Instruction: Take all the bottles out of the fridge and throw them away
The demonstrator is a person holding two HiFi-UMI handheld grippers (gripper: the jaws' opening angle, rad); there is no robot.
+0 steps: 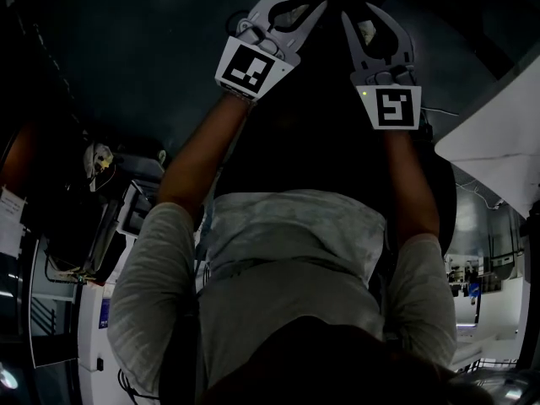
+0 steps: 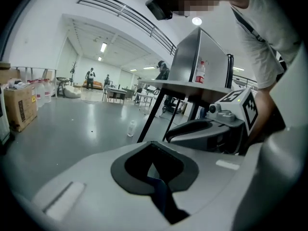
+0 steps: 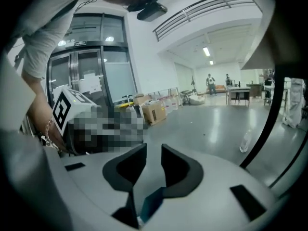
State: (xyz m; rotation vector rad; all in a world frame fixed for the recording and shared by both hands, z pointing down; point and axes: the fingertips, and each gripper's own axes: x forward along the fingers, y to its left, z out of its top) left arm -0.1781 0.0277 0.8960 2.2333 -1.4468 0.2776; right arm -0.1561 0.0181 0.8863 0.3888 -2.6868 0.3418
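In the left gripper view a silver fridge (image 2: 195, 57) stands on a table (image 2: 183, 85), and a clear bottle with a red label (image 2: 200, 72) shows upright at its side. Another clear bottle (image 2: 131, 127) stands on the floor beyond the table legs; in the right gripper view this floor bottle (image 3: 246, 141) is at the right. My left gripper (image 2: 154, 163) has its jaws together, holding nothing. The right gripper (image 3: 153, 163) has a narrow gap between its pads, with nothing in it. In the dark head view both grippers (image 1: 291, 11) (image 1: 375, 36) are held out side by side in front of the person.
Black table legs (image 2: 151, 114) cross the floor ahead. Cardboard boxes (image 2: 19, 109) sit at the left wall, and more boxes (image 3: 154, 112) lie by the glass doors (image 3: 91, 81). Far off stand desks (image 2: 115, 94) and people (image 2: 90, 77).
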